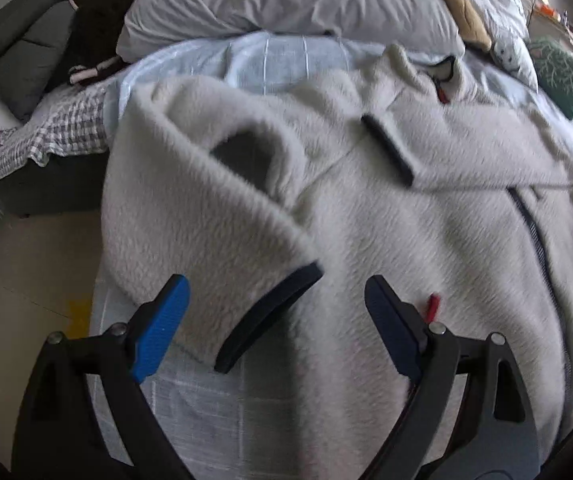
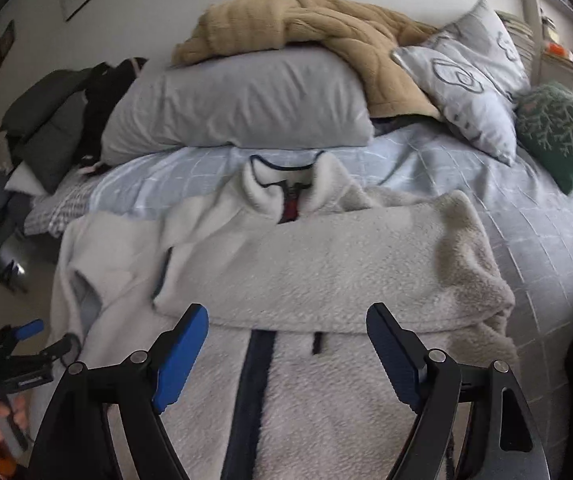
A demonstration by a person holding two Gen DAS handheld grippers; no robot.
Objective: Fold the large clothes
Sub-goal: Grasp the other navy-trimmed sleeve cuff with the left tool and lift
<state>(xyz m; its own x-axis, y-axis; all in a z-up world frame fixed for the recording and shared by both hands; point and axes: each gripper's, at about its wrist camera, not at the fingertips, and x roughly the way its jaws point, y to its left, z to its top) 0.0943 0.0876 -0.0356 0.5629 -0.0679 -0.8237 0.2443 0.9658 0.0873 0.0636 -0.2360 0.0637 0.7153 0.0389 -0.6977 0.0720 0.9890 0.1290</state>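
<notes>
Fleece jacket [image 2: 326,264] sleeves folded across; your left gripper [image 1: 274,320] and right gripper [image 2: 286,352] gape empty. Next grab near hem, fold toward collar [image 2: 286,176].

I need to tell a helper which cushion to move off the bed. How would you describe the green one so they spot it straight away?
Start at the bed's pale blue checked duvet and look to its far right edge. Beside the grey-white patterned pillow lies the dark green square cushion. It is the only green thing there, with a pale branching pattern.
</notes>
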